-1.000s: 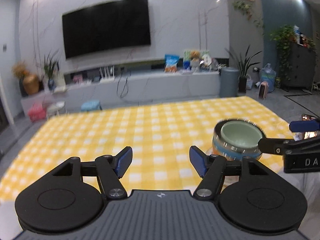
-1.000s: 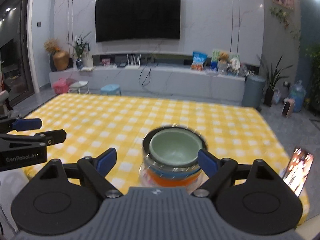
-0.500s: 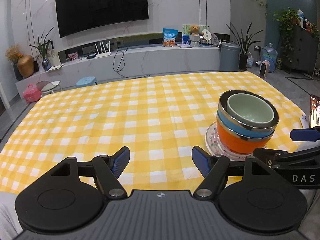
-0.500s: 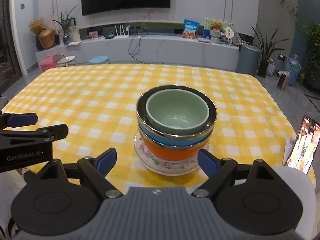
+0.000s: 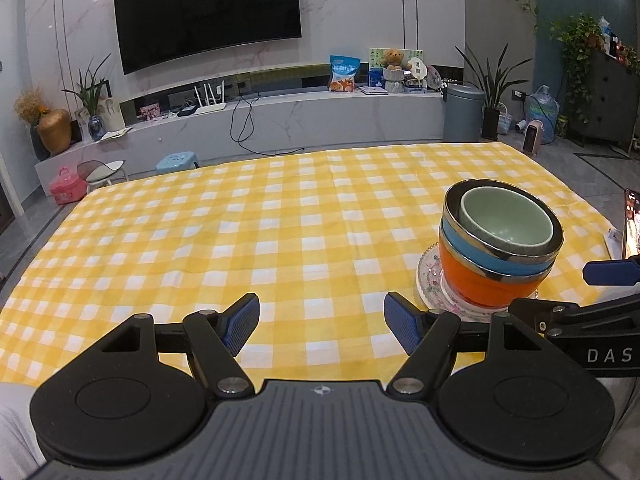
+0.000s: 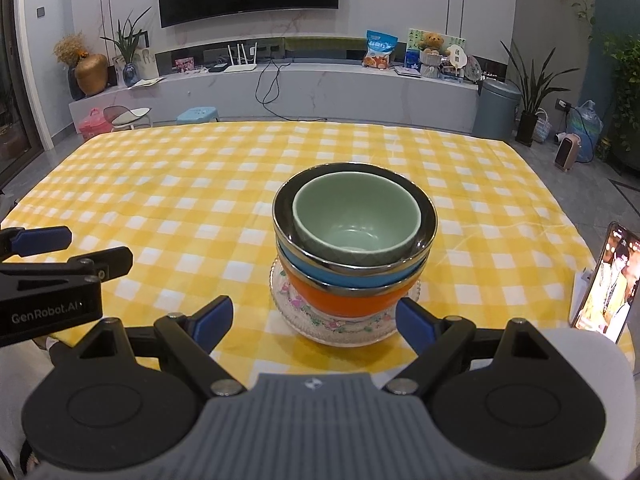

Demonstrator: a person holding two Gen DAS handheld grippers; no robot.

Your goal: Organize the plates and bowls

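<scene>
Both grippers dropped; green bowl (image 6: pixel 356 216) nested atop blue/orange on plate (image 6: pixel 344 330); jaws wide, empty.

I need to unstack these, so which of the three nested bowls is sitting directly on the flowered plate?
The orange bowl; the blue bowl sits inside it, and the pale green bowl nests on top, above the flowered glass plate.

A dark television (image 5: pixel 208 12) hangs on the pale marble wall (image 5: pixel 360 4) above a long grey media shelf (image 5: pixel 304 116); potted plants (image 6: pixel 532 80) stand on the grey floor (image 5: pixel 600 168).
</scene>
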